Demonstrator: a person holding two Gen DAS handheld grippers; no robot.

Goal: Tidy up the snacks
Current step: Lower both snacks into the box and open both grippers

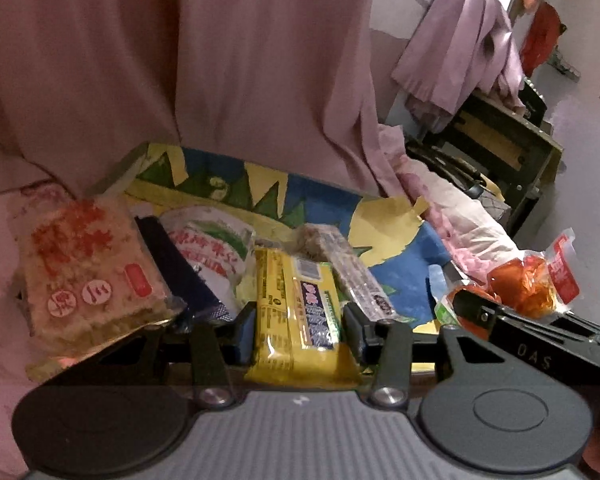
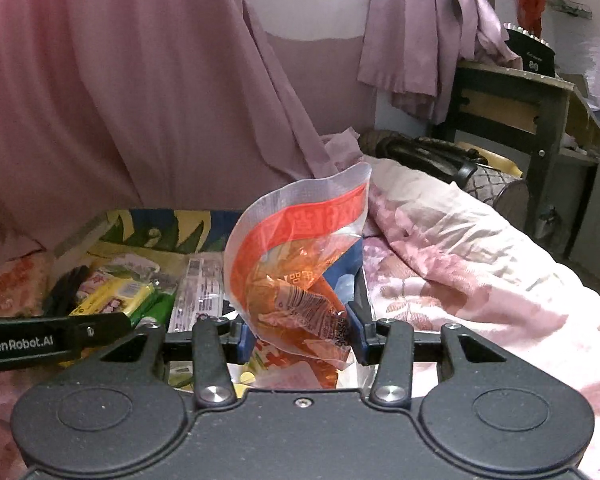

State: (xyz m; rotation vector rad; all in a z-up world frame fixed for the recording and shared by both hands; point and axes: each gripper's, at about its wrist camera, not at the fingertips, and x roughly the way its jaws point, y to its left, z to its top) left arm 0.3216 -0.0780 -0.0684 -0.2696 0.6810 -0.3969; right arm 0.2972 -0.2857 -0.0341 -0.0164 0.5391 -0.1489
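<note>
Snacks are partly gathered on a colourful blue-yellow-green patterned tray (image 1: 400,236) on the bed: a square orange-printed cracker pack (image 1: 88,264), a white-green pouch (image 1: 208,240) and a clear long bar (image 1: 352,272) are seen there. A yellow plastic snack packet (image 1: 300,312) is clamped in the left gripper (image 1: 298,330); a clear orange-red pouch (image 2: 300,272) is clamped in the right gripper (image 2: 302,330), above the tray's right end. Both are judged still to be placed. Tray's near edge is hidden, labels unreadable.
</note>
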